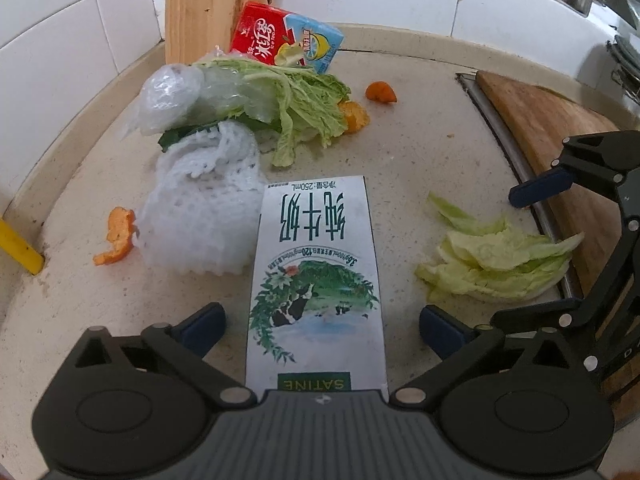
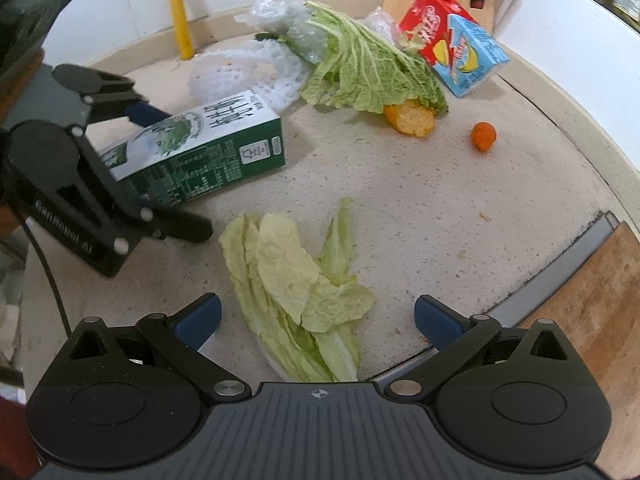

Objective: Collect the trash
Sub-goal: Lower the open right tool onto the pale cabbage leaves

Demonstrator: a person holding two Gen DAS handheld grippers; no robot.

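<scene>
left tongs (image 1: pixel 320 330) wide open, straddling milk carton (image 1: pixel 316 264)

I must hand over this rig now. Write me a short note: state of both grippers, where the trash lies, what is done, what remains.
Left gripper: open, straddling the milk carton lying flat on the counter; pads not touching it.
Right gripper: open, empty, over the loose cabbage leaves near the cutting board.
At the back: big cabbage leaf, foam net, plastic wrap, red-blue juice box, orange peel pieces.
Done: nothing visibly collected.
Left: everything; the carton and the loose leaves look nearest.
</scene>
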